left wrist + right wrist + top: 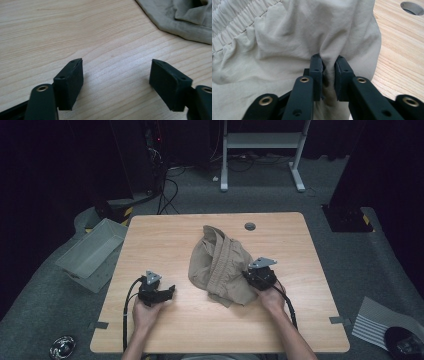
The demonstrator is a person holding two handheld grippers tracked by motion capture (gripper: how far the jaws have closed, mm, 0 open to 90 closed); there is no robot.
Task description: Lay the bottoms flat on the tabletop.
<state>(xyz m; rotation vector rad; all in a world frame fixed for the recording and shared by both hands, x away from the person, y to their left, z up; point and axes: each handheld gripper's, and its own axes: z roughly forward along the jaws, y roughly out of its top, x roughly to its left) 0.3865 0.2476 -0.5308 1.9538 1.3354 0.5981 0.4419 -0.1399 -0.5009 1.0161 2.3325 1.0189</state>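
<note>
right claw (pixel 328 62): I see its jaws narrow, a fold of the beige shorts (pixel 220 265) pinched between them | left claw (pixel 116 82): jaws wide apart, nothing inside, low over bare tabletop (pixel 165 245) at near left | shorts: crumpled at the middle of tabletop, well apart from left claw

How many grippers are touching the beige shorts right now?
1. The right gripper has a fold of the beige shorts between its jaws; the left gripper sits open on bare table, apart from the cloth.
</note>
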